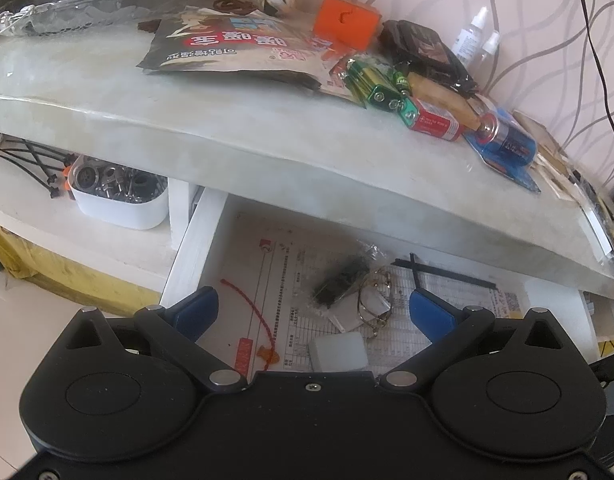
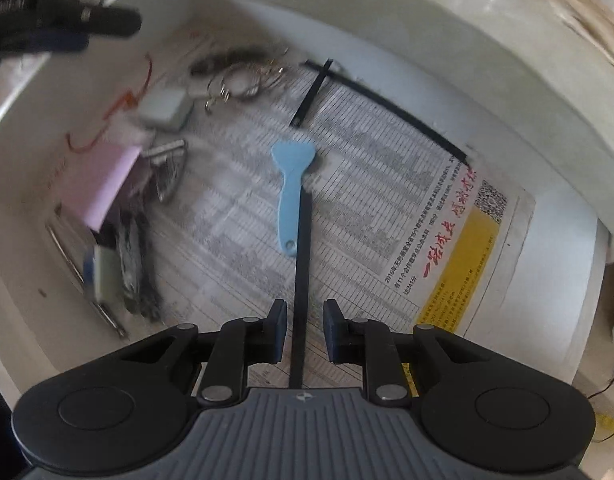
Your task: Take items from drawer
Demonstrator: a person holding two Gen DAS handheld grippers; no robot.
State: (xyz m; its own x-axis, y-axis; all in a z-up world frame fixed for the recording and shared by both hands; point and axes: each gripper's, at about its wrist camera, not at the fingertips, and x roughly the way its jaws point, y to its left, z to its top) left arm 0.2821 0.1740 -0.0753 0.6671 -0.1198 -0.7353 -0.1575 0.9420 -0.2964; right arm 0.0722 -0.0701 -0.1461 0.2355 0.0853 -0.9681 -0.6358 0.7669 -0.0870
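left gripper apart | right gripper apart around black strip | drawer contents blurred

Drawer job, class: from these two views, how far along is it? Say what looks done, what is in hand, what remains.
Looks done: batteries and a snack packet lie on the countertop, though their source is unknown. In hand: nothing; the right gripper, open, straddles a black strip; the left gripper hangs open over the drawer. Left: blue scraper, key rings, white block.
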